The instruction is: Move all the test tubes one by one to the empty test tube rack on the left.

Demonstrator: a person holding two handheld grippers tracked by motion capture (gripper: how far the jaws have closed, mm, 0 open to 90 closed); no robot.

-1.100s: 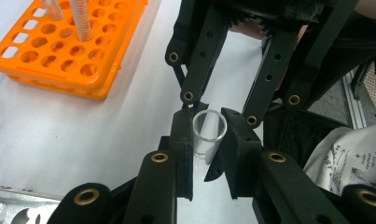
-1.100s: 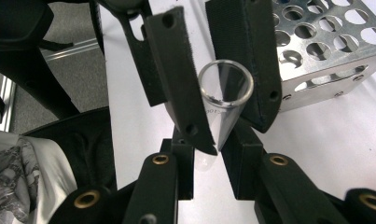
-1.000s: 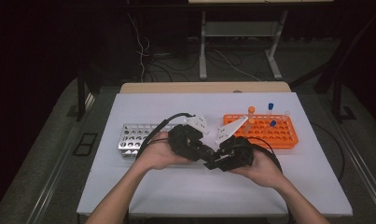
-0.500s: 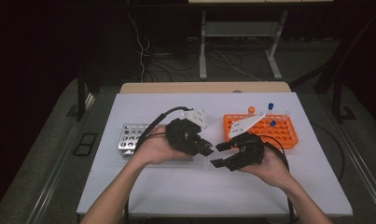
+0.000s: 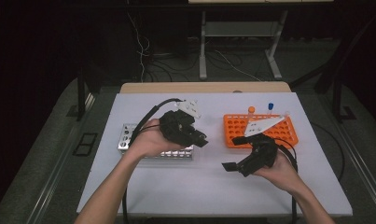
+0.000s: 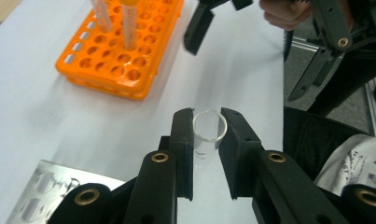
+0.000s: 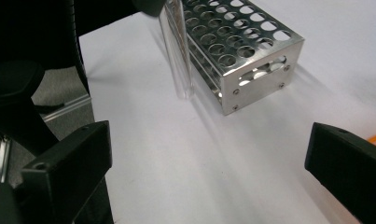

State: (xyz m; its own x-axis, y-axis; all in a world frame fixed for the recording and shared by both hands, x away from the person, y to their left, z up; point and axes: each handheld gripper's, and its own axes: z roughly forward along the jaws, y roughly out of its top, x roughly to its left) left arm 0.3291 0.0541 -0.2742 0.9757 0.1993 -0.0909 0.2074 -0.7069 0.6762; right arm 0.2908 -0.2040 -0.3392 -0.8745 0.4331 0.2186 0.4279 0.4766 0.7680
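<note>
Here the left gripper (image 6: 205,128) is clamped on a clear glass test tube (image 6: 209,129), held above the white table beside the steel rack (image 5: 155,144), long axis near upright. The right gripper (image 5: 236,153), jaws wide apart, faces it from toward the orange rack (image 5: 260,130).

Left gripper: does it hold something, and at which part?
Yes. The left gripper is shut on a clear tube, gripped just below its open rim. The right gripper is open and holds nothing.
</note>
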